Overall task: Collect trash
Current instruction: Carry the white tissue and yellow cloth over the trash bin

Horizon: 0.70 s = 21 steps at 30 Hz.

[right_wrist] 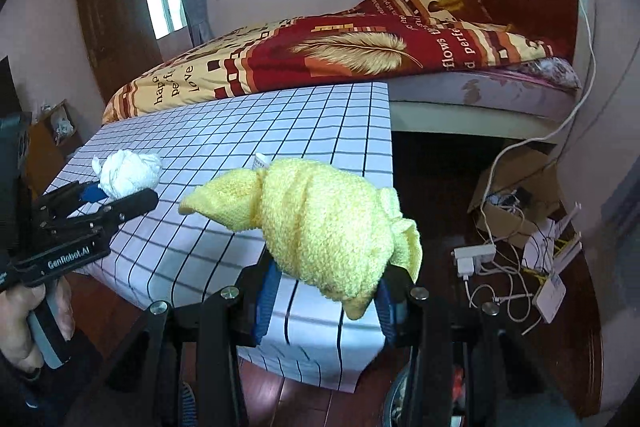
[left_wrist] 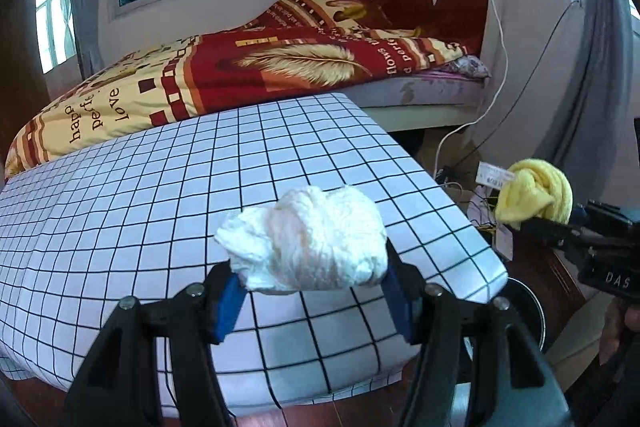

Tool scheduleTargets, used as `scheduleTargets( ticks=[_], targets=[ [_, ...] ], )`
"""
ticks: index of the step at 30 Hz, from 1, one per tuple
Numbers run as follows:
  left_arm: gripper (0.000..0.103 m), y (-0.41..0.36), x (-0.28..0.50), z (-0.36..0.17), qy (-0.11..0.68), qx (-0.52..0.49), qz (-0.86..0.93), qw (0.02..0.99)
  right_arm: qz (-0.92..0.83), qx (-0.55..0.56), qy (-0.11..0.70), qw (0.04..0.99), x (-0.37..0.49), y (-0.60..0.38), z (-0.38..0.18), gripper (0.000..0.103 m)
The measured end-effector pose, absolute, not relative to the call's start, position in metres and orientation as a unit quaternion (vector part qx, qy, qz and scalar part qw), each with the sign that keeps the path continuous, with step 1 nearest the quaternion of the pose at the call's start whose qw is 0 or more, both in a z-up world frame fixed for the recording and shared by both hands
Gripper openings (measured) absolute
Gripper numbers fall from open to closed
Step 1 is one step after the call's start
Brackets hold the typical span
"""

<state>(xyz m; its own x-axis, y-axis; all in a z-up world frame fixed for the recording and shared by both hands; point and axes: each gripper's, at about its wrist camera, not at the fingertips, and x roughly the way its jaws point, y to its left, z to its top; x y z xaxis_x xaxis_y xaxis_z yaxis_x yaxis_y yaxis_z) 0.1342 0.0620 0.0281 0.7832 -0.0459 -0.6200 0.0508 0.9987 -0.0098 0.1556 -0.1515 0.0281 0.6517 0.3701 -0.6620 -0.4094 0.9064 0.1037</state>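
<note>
Now, L gripper [left_wrist: 312,291] clamps the white tissue wad [left_wrist: 306,241] w/ both pads, lifted over the checked table [left_wrist: 160,195] at 6 o'clock. R gripper [right_wrist: 324,303] pinches the yellow cloth ball [right_wrist: 320,223], off the table's 3 o'clock edge.

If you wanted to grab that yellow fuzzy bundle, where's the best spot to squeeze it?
Squeeze the fat rounded middle of the yellow towel bundle, coming from below and behind, one pad on each side, as the right tool holds it now. The pointed tail on its left and the loose flap on its right look floppy and would probably slip or unroll.
</note>
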Motion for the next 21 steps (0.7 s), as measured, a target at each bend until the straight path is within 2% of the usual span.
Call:
scheduleTargets(
  ticks=[21],
  targets=[
    [0.062,-0.01,0.114,0.009,0.333,0.029,-0.099,0.937,0.15,0.009,0.369,0.917,0.109,-0.238,0.001,0.045]
  ],
)
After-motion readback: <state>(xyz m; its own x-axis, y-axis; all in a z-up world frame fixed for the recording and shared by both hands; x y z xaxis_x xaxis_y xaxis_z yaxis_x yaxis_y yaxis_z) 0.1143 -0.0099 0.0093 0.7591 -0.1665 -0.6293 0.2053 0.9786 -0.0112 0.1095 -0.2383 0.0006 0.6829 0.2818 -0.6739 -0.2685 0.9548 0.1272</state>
